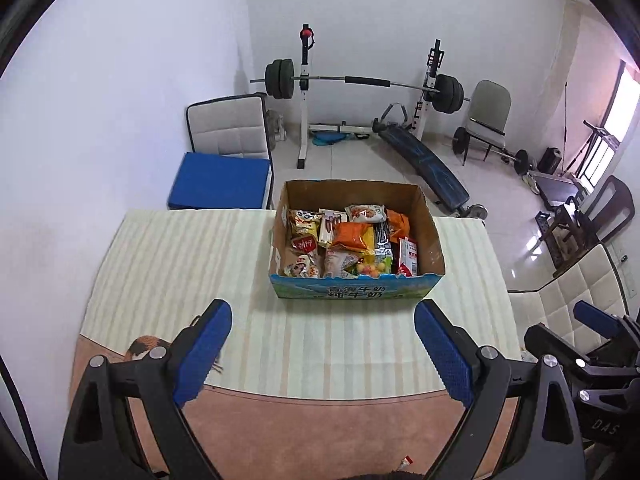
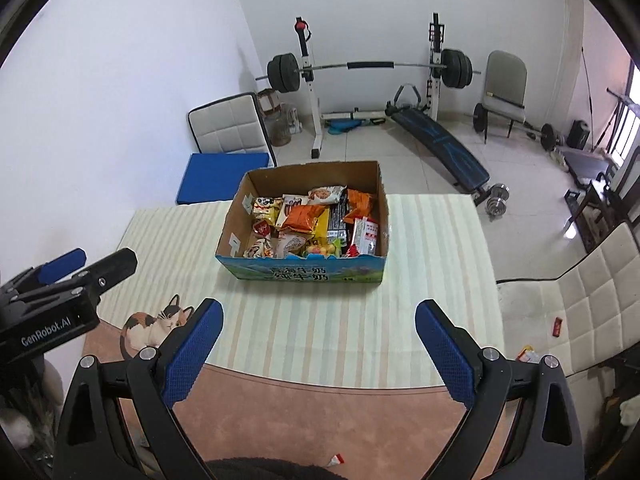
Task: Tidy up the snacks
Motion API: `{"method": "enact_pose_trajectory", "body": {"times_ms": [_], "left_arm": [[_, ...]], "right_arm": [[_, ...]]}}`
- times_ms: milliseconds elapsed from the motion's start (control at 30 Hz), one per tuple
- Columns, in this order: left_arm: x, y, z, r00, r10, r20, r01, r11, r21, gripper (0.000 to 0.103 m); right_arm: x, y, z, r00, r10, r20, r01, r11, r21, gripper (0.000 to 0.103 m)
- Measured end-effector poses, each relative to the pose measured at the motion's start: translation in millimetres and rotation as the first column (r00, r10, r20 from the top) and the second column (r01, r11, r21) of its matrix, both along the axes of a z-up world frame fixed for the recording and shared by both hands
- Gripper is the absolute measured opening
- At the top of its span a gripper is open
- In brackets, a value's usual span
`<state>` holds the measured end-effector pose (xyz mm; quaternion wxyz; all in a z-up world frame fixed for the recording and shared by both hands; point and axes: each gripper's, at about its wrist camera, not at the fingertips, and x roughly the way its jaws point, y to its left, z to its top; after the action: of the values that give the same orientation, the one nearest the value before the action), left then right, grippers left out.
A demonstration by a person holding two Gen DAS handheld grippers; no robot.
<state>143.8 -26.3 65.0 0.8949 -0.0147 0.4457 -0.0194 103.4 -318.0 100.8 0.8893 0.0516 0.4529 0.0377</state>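
A cardboard box [image 1: 352, 290] [image 2: 304, 274] with a blue-green printed front stands on the striped tablecloth at the far middle of the table. It holds several snack packets [image 1: 354, 238] [image 2: 308, 218], orange, yellow, red and white. My left gripper [image 1: 322, 344] is open and empty, held above the near table edge in front of the box. My right gripper [image 2: 318, 340] is open and empty too, beside it to the right. The left gripper's body shows at the left of the right wrist view [image 2: 64, 280].
The table [image 1: 168, 264] has a striped cloth and a pink near part with a cat picture [image 2: 156, 324]. A white padded chair [image 2: 580, 304] stands right with wrappers [image 2: 558, 326] on it. A blue-seated chair [image 1: 224, 176], a barbell rack [image 1: 360, 84] and a bench [image 1: 424, 164] stand behind.
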Motion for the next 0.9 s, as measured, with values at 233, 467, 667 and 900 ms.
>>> {"method": "enact_pose_trajectory", "body": {"times_ms": [233, 467, 667, 900], "left_arm": [[-16.0, 2.4, 6.9, 1.0, 0.003, 0.018, -0.003, 1.0, -0.01, 0.094], [-4.9, 1.3, -6.9, 1.0, 0.013, 0.021, -0.013, 1.0, -0.003, 0.094], [13.0, -2.9, -19.1, 0.999, 0.012, 0.038, -0.012, 1.0, 0.012, 0.094], [41.4, -3.2, -37.0, 0.999, 0.015, 0.033, -0.016, 1.0, 0.009, 0.094]], "right_arm": [[-17.7, -3.7, 18.9, 1.0, 0.006, 0.024, -0.006, 1.0, -0.001, 0.099], [-5.1, -6.7, 12.3, 0.998, -0.031, 0.058, 0.032, 0.999, -0.029, 0.099], [24.7, -8.9, -6.3, 0.997, -0.059, 0.049, 0.061, 0.998, -0.026, 0.099], [59.9, -7.2, -15.5, 0.994, -0.082, 0.075, 0.086, 0.995, -0.053, 0.099]]}}
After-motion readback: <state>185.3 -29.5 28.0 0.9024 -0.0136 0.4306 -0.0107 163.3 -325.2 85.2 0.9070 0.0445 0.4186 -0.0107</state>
